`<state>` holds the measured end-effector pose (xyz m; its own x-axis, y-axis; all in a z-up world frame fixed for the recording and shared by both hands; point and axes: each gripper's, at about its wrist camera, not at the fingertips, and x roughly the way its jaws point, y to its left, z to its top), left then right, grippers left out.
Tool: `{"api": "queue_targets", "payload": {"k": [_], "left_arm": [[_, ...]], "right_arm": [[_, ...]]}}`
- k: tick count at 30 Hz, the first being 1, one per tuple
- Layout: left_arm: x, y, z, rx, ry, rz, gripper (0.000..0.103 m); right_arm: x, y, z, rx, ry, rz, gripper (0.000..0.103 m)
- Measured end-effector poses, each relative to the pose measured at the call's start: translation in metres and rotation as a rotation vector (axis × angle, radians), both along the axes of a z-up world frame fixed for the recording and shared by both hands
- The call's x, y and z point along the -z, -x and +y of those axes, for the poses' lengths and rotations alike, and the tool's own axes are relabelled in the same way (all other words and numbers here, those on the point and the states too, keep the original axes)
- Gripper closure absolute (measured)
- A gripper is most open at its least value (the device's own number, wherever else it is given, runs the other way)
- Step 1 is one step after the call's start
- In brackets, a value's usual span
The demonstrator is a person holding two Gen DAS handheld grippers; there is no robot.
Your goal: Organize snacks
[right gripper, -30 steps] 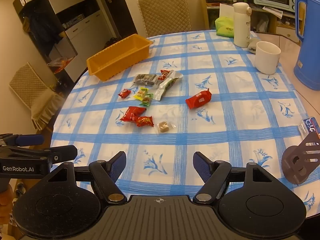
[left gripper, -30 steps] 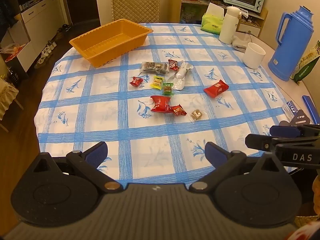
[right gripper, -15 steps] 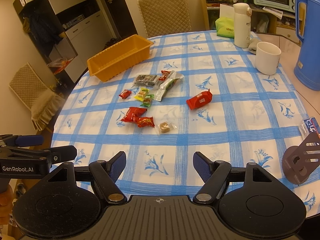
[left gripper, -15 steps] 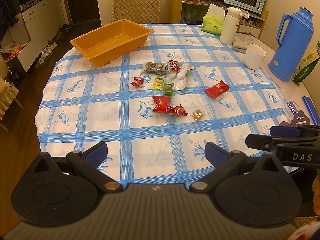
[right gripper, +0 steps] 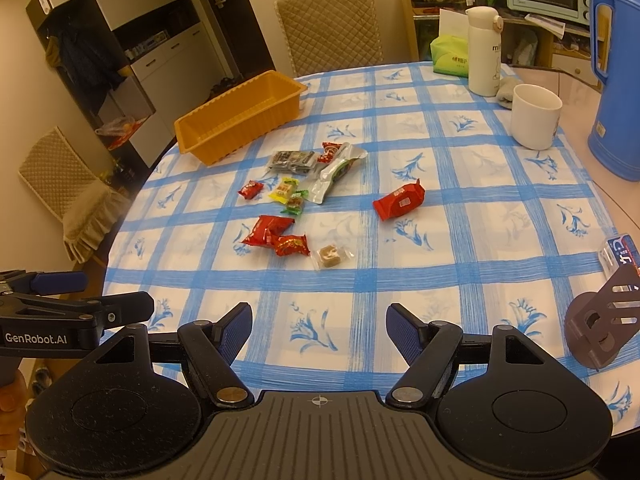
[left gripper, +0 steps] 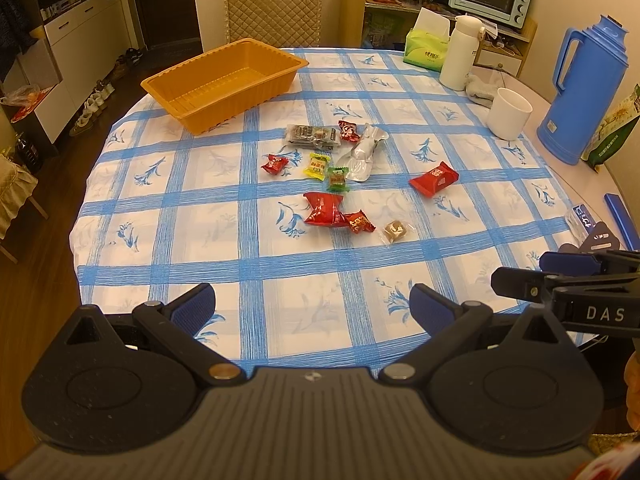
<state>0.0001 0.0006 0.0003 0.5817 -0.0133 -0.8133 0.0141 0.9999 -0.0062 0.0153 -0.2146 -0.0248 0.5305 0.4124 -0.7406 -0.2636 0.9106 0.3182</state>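
Round table (left gripper: 132, 240) under blue-checked cloth, snacks scattered mid-table. Orange tray (left gripper: 224, 84) at far left edge, nothing inside, well apart from the snacks. Blue thermos jug (left gripper: 580, 92) far right; white bottle (left gripper: 460, 56), white mug (left gripper: 508, 114) and green tissue box (left gripper: 424, 50) along far-right side. Left gripper (left gripper: 312, 312) low at near edge, jaws apart, nothing between. Right gripper (right gripper: 320, 332) likewise at near edge, jaws wide, nothing between, also seen side-on at right of left view. Silver pouch (left gripper: 362, 152) beside dark multi-pack (left gripper: 312, 136), touching or nearly. Red packet (left gripper: 434, 178) alone, right of cluster. Larger red bag (left gripper: 322, 208) touching small red wrapper (left gripper: 360, 222). Clear-wrapped brown piece (left gripper: 396, 230) just right of those. Tiny candies: red (left gripper: 274, 163), yellow (left gripper: 318, 165), green (left gripper: 337, 178), red (left gripper: 348, 130) near pouch top.
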Motion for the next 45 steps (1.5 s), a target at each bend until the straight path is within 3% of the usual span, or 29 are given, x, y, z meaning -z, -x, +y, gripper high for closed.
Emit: {"api": "queue_targets", "payload": {"k": [45], "left_arm": [[0.0002, -0.0001, 0.0003, -0.001, 0.003, 0.0, 0.0]], "right_arm": [[0.0007, -0.0049, -0.0033, 0.0, -0.003, -0.001, 0.029]]}}
